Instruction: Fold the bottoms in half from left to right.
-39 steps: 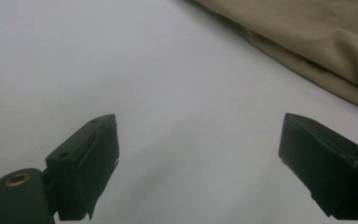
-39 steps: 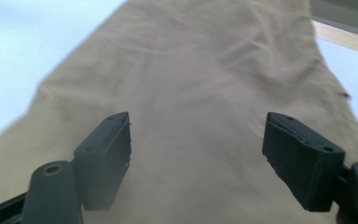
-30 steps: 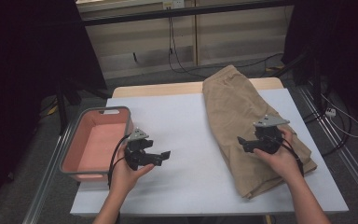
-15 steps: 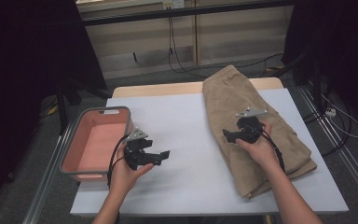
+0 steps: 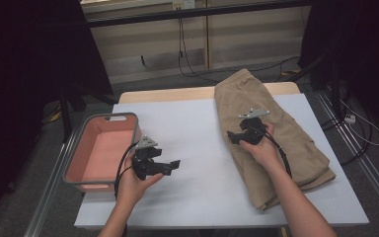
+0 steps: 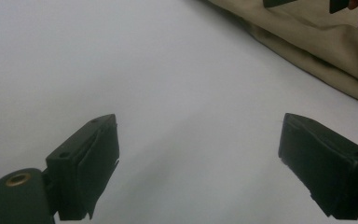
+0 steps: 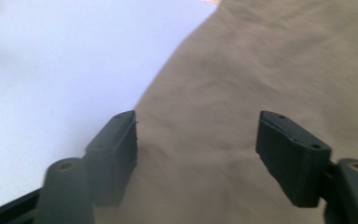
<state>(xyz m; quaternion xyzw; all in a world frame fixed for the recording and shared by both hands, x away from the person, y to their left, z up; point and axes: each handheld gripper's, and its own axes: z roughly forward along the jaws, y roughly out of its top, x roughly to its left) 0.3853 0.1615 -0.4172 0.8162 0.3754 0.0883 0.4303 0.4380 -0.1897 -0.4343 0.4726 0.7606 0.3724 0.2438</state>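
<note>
From the high view I have the folded tan garment (image 5: 271, 133) lying in the right half of the frame, on the white worktop (image 5: 202, 148), its far end reaching past the white sheet onto the bare wood strip at the back. My right gripper (image 5: 234, 137) sits over the garment's left edge, about midway along its length; the hand and forearm behind it cover part of the cloth, so I cannot make out how the fold runs underneath. Its jaws have just been closing, yet in the right gripper view they stand apart, with tan cloth (image 7: 242, 93) spread below and between them and no pad pressing on it. That view is blurred, and I cannot tell whether the tips touch the fabric or hang just above it. The white worktop fills its upper left.

My left gripper (image 5: 172, 165) is left of centre in the high view, over bare worktop, just beside the pink bin (image 5: 74, 163) at the left edge. Its jaws are released and wide, nothing between them. In the left gripper view they frame plain white surface; the garment's edge (image 6: 326, 51) crosses the upper right corner, and the dark tips of the other gripper are cut off by the top edge there.

The bin's inside looks bare where I can see it, though its near corner is hidden behind my left hand (image 5: 133, 185).
</note>
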